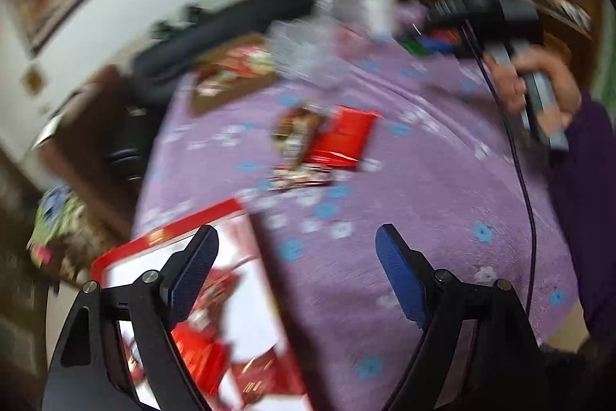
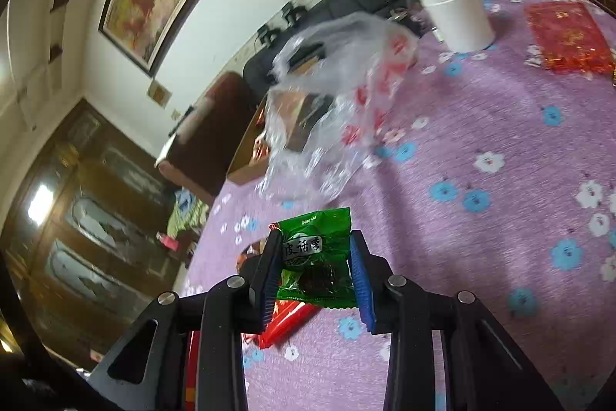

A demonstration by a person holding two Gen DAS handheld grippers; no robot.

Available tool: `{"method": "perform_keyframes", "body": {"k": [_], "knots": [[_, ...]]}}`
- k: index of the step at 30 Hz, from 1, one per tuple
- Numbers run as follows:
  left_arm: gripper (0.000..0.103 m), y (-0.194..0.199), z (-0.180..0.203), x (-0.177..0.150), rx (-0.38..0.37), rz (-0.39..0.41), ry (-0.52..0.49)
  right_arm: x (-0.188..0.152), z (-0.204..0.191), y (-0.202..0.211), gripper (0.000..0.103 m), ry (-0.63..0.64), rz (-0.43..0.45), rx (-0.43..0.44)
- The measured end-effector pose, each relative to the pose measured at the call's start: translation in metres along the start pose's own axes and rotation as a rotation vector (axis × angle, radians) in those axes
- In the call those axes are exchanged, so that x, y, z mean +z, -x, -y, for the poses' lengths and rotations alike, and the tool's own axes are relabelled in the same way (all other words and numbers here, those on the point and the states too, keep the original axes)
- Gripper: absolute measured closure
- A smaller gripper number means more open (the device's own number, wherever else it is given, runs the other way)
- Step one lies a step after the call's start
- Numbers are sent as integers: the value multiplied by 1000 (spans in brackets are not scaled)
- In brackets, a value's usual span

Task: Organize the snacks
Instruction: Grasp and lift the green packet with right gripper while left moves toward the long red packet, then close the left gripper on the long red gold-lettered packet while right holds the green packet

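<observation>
The right gripper (image 2: 315,266) has its jaws pinching a green snack packet (image 2: 316,259), held clear above the purple flowered worktop (image 2: 481,126). The grip sits on the packet's side edges, and that slick wrapper could slide out or buckle if the hand swings fast. A clear plastic bag (image 2: 331,103) lies crumpled just ahead, beside a white cup (image 2: 456,12); the bag's mouth looks slack, so a drop there may land the packet on the worktop instead, and a wide sweep could clip the cup.

The left gripper (image 1: 296,268) has its jaws spread wide with nothing between them, hanging over the edge of a red-rimmed white tray (image 1: 200,218) that already holds red packets. The left view is smeared, so a hasty reach could knock the tray's rim. More loose packets (image 1: 327,141) wait mid-worktop, and a trailing cable (image 1: 527,203) could snag them.
</observation>
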State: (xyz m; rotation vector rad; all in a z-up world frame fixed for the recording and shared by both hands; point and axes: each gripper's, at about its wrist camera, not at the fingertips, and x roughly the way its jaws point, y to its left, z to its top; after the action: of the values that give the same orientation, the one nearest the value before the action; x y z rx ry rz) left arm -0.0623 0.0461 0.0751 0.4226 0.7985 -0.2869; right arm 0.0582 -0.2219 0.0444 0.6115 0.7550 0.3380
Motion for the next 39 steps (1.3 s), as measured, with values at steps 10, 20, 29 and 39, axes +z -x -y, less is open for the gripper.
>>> {"method": "perform_keyframes", "body": {"k": [10,20,29,39], "knots": [[19,-113,27,73,-80,-192,-50,12,23,12,69,-71,48,-23],[16,-186,36,111,-65,-260,-153,15,30,20,69,-117,66,-1],[37,-184,37,110,-161,-257,-51,15,27,21,69,-107,79,-11],[56,-133,59,68,-129,-206,45,13,15,23,69,-49,111,-44]]}}
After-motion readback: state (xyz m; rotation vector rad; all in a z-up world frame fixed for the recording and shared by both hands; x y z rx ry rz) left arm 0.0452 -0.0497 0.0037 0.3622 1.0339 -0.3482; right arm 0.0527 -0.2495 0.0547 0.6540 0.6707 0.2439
